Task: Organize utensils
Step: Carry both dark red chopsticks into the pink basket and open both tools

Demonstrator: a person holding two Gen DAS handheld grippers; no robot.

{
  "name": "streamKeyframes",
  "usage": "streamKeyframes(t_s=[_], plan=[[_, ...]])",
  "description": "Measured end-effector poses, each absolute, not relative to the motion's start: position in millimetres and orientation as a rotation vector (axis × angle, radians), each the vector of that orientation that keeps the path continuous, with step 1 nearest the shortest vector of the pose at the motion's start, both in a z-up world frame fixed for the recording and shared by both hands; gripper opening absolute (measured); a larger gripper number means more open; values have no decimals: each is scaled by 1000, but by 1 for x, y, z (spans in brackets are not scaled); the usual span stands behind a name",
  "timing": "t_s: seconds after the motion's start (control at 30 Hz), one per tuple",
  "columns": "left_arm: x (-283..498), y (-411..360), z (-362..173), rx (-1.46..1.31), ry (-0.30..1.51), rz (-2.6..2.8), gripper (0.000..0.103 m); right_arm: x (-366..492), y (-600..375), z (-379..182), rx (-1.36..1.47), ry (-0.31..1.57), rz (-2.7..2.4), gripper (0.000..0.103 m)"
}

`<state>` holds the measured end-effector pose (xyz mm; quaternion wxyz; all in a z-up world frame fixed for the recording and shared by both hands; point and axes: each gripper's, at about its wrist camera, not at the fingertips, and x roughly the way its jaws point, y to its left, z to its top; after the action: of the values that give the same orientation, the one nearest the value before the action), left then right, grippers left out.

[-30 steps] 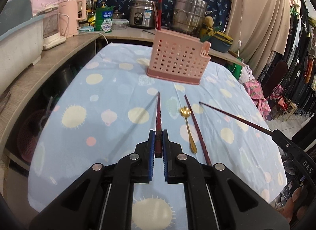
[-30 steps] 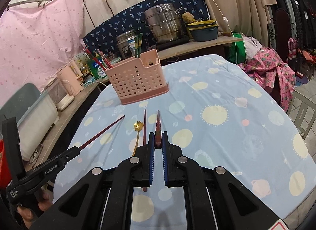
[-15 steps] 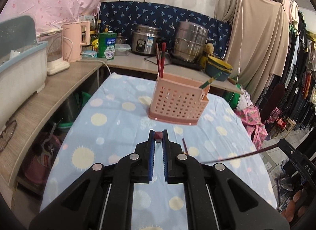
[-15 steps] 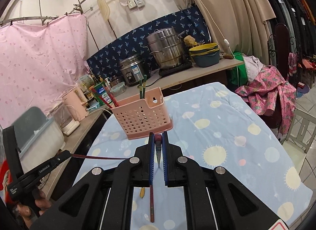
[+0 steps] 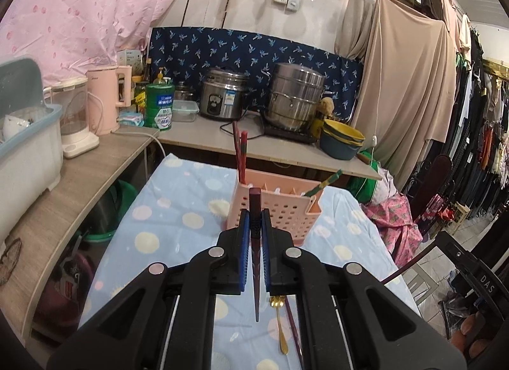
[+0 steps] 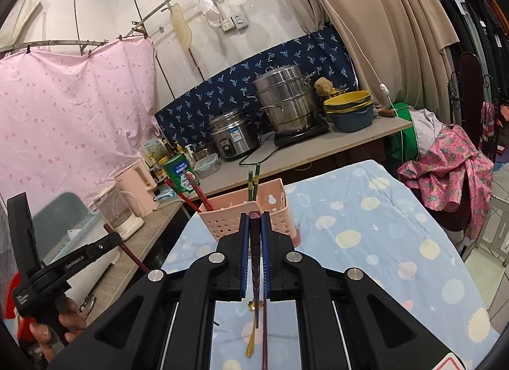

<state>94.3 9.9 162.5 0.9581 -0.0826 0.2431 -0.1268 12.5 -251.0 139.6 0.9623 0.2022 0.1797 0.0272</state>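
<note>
My left gripper [image 5: 254,215] is shut on a dark red chopstick [image 5: 255,262], held upright with its tip pointing down, in front of the pink perforated utensil basket [image 5: 280,214]. My right gripper [image 6: 254,219] is shut on another dark chopstick [image 6: 256,274], also upright, in front of the same basket [image 6: 235,222]. The basket holds red chopsticks [image 5: 241,157] on its left and green ones [image 6: 253,184] on its right. A gold spoon [image 5: 280,322] and one more dark chopstick [image 5: 294,332] lie on the blue spotted tablecloth [image 5: 178,220] below the grippers.
A wooden counter [image 5: 79,173] runs along the left and back with a kettle [image 5: 108,99], a rice cooker [image 5: 222,93], a steel pot [image 5: 296,96] and stacked bowls [image 5: 342,141]. A white bin [image 5: 28,154] stands at far left. Clothes hang on the right.
Both grippers lifted their chopsticks off the table and swung them from flat to upright, tips down. Both have risen and moved closer to the basket.
</note>
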Motion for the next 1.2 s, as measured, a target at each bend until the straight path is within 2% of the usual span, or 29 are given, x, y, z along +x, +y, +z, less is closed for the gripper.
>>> streamKeyframes(t_s=[0.67,0.93,1.2], plan=[[183,-10,260,-184,267,-261,7,116,-266,217,452,159,118,7],[224,-16,254,-173,265,-236,7,163,-271,219,484,143,110,7],[248,-16,217,-171,348,-222,7,206,-265,185,454,249,79,7]])
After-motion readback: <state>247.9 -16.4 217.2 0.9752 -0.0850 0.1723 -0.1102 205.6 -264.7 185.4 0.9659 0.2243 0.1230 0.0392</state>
